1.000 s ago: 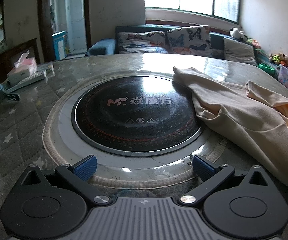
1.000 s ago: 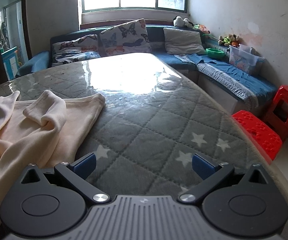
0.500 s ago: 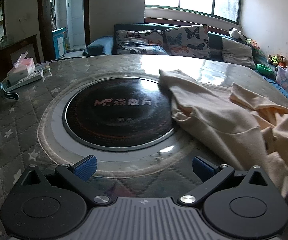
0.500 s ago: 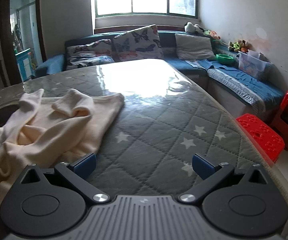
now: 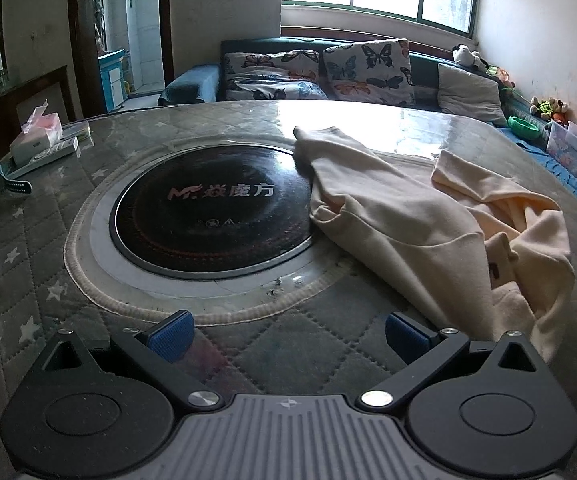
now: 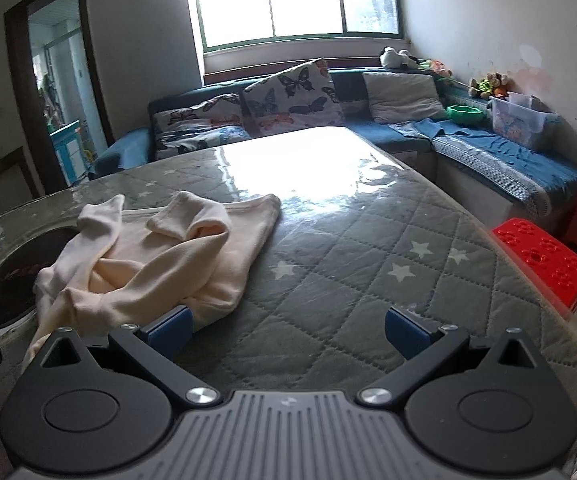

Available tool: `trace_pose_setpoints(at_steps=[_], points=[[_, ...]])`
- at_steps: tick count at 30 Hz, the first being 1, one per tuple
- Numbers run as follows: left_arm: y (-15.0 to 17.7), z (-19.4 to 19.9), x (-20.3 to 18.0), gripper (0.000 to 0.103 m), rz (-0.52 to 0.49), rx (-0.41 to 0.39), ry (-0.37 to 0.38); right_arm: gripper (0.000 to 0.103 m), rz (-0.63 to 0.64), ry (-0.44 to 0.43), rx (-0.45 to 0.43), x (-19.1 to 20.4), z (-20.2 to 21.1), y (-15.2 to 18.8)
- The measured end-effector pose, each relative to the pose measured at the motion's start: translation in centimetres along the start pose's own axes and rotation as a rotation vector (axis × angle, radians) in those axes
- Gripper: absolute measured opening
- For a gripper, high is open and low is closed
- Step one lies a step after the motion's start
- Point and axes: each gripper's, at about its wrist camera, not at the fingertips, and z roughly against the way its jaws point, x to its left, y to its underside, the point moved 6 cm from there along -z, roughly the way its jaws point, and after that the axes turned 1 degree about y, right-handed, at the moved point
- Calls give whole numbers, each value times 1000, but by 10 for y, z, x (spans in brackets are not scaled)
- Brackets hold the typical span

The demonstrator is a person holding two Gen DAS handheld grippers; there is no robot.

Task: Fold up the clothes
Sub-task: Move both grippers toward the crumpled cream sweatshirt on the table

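Note:
A crumpled cream garment [image 5: 428, 216] lies on the quilted table, one sleeve reaching over the black round cooktop [image 5: 212, 208]. It also shows in the right wrist view [image 6: 160, 256], left of centre. My left gripper [image 5: 286, 336] is open and empty, held above the table's near edge, left of the garment. My right gripper [image 6: 286, 330] is open and empty, with its left fingertip [image 6: 168, 328] just in front of the garment's near hem; touching or apart cannot be told.
The grey star-quilted table [image 6: 388, 272] has a glossy cover. A tissue box [image 5: 36, 136] and a remote [image 5: 44, 160] lie at its far left. A sofa with butterfly cushions [image 5: 368, 68] runs behind. Red plastic stools [image 6: 544, 260] stand to the right.
Both grippers have pulled back and risen, so more of the table and garment shows. The garment's shape looks slightly shifted toward the right side. Both stay open.

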Motion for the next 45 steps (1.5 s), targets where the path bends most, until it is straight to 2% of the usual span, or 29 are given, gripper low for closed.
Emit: trace_pose_setpoints(at_steps=[11,27,45], points=[[7,3,-8,103,-6,32,-5,103,75,-13,-4,15,11,3],[14,10,-24,103,-36,58,-7,103,116,-23,-4,24,21,8],[5,8,-38,103,-66,59,10,103,154,-43,-15,33,18,-1]])
